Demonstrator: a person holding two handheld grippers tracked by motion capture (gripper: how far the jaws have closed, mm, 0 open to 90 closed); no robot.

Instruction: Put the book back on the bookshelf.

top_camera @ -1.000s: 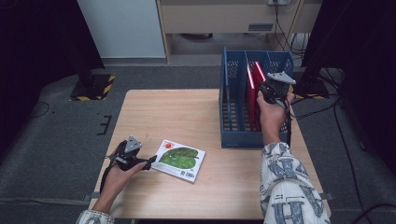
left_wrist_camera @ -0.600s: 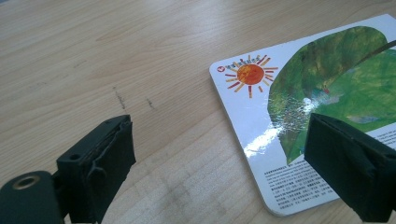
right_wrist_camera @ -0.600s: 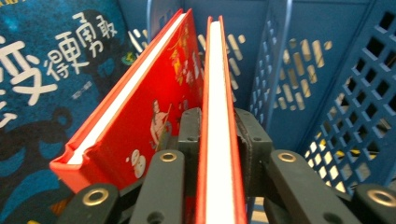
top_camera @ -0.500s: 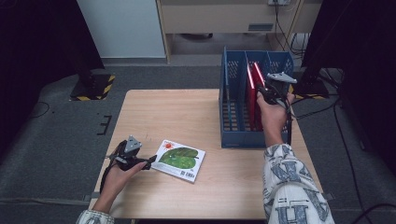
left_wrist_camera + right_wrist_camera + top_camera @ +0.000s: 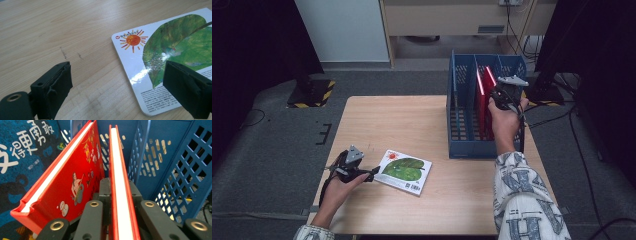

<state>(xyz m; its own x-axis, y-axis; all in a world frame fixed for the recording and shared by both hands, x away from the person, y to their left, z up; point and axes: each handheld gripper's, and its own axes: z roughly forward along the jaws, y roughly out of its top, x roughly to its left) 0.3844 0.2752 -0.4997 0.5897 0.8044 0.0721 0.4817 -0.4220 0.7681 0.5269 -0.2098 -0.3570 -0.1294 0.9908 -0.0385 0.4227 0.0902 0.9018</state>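
A picture book (image 5: 404, 170) with a green leaf and an orange sun lies flat at the table's front left. My left gripper (image 5: 371, 173) rests just left of it, open; in the left gripper view its jaws (image 5: 117, 85) straddle the picture book's (image 5: 175, 42) near corner without touching. My right gripper (image 5: 497, 97) reaches into the blue crate (image 5: 472, 147) and is shut on the top edge of an upright red book (image 5: 120, 170). Its jaws have just been closing on that book. A second red book (image 5: 72, 175) leans beside it.
A dark blue book (image 5: 22, 152) with white characters stands left of the red ones in the right gripper view. The crate's slotted walls (image 5: 185, 165) close in on the right. Bare wooden tabletop (image 5: 402, 125) spreads between the crate and the picture book.
The two red books' top edges now stand a little further apart in the crate. Both hands stay where they were.
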